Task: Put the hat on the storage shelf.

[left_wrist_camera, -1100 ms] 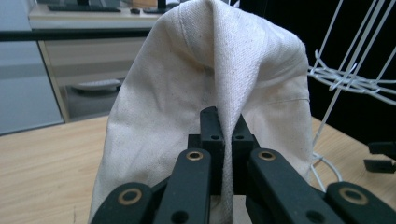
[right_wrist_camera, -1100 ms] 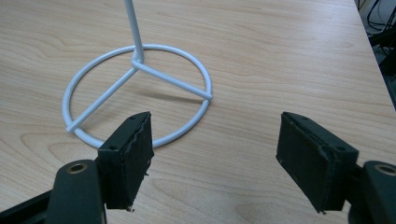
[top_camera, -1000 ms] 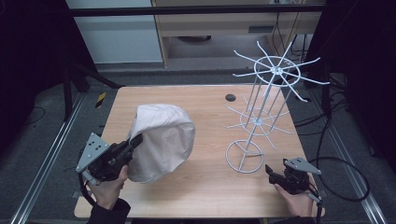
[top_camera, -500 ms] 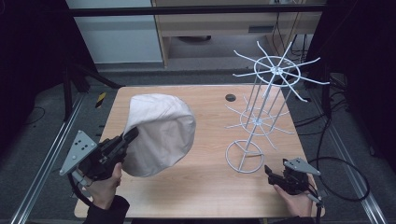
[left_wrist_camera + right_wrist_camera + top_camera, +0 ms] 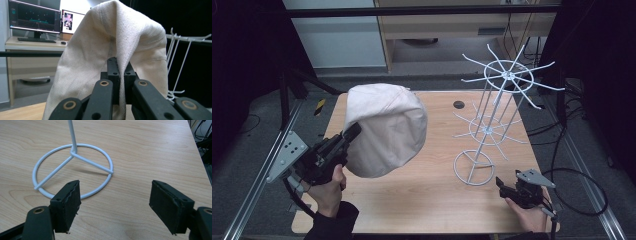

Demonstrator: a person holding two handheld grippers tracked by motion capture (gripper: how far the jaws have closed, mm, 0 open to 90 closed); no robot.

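Note:
A cream cloth hat [image 5: 384, 129] hangs lifted above the left half of the wooden table [image 5: 432, 200]. My left gripper [image 5: 353, 131] is shut on its rim and points up and to the right. In the left gripper view the cloth hat [image 5: 112, 45] drapes over the two closed jaws, pinched between them. A white wire rack [image 5: 494, 107] with two tiers of hooked arms stands on the right half of the table on a ring base [image 5: 474, 167]. My right gripper [image 5: 500, 184] rests low at the front right corner, open, with nothing between its jaws. Its view looks at the ring base [image 5: 72, 170] just ahead.
A small black round object [image 5: 458, 104] lies near the table's far edge. A desk with monitors [image 5: 35, 17] stands behind the table. Cables [image 5: 577, 180] trail on the floor at the right. Metal rails [image 5: 252, 185] run along the table's sides.
My left gripper has risen with the hat, which now hangs higher above the table and closer to the camera. The right gripper has not moved.

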